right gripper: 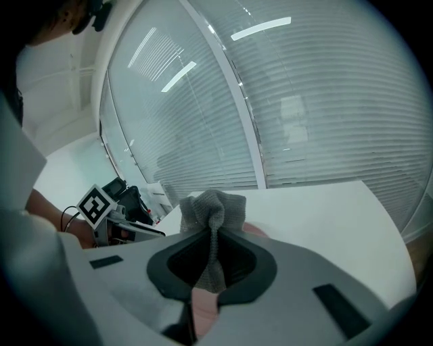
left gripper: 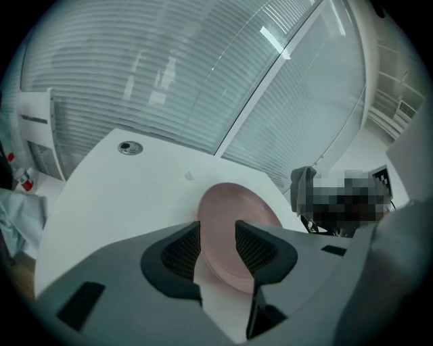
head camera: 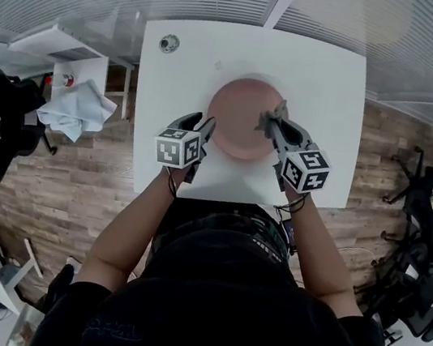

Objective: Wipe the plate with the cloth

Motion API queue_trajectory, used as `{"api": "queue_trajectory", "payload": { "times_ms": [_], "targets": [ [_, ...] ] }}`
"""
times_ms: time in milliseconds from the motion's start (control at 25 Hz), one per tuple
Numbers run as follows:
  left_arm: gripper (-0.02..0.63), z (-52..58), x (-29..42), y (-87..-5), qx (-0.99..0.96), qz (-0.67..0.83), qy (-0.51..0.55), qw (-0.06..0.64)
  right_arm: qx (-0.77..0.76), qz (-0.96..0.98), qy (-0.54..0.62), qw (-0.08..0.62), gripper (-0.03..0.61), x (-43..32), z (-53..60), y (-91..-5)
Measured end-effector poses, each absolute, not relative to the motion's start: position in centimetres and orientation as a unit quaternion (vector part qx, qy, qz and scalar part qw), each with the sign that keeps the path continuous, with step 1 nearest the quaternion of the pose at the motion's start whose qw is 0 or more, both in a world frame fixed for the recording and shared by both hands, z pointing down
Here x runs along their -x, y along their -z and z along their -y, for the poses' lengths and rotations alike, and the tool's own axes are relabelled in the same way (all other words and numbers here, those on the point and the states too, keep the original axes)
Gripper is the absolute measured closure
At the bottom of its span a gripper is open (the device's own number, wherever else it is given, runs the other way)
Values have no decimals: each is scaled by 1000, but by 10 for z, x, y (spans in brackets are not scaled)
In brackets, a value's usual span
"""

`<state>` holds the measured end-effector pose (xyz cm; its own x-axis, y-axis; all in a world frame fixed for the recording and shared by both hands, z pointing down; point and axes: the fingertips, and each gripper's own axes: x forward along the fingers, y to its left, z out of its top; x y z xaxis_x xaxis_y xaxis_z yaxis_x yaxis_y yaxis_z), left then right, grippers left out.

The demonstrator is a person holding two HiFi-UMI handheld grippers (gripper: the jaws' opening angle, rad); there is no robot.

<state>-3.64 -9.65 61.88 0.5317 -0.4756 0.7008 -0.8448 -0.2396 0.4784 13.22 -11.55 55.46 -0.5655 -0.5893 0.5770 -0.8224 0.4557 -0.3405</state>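
We are looking down on the pink plate (head camera: 242, 119) sitting flat near the middle of the white counter (head camera: 331, 80), with a tool coming at it from each side. The left tool (head camera: 205, 128) is standing wide with nothing gripped. In the left gripper view, the plate's near rim is showing in the gap between the jaws, and we cannot tell whether either pad is touching it. The right tool (head camera: 274, 119) is pinching the grey cloth (right gripper: 211, 209) into a tight upright bunch over the plate's right edge. Here is what we are worrying about. The plate is lying loose on a smooth top, so if the cloth starts pushing before the left tool is steadying the rim, we are expecting the plate to skate or spin away instead of getting wiped. If the left jaws close on that rim at a slant, they are likely to lever the plate up on its far edge and let it clatter back down. The cloth is another weak spot: only a small tuft is poking past the jaws, so pressing down risks putting hard tool tips on the plate rather than fabric, which would mean scraping instead of wiping. A dragging stroke could also tug the cloth out of the pinch altogether. We are judging the safer order to be plate steadied first, cloth second.
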Motion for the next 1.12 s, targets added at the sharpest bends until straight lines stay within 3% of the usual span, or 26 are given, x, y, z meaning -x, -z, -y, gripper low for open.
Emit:
{"api": "queue_trajectory", "payload": {
  "times_ms": [840, 1120],
  "targets": [
    [457, 109, 26, -670, -727, 432, -249, 471, -483, 721, -377, 325, 541, -134, 165, -658],
    [521, 111, 30, -676, -717, 436, -268, 472, -484, 706, -384, 348, 541, -119, 183, -670]
  ]
}}
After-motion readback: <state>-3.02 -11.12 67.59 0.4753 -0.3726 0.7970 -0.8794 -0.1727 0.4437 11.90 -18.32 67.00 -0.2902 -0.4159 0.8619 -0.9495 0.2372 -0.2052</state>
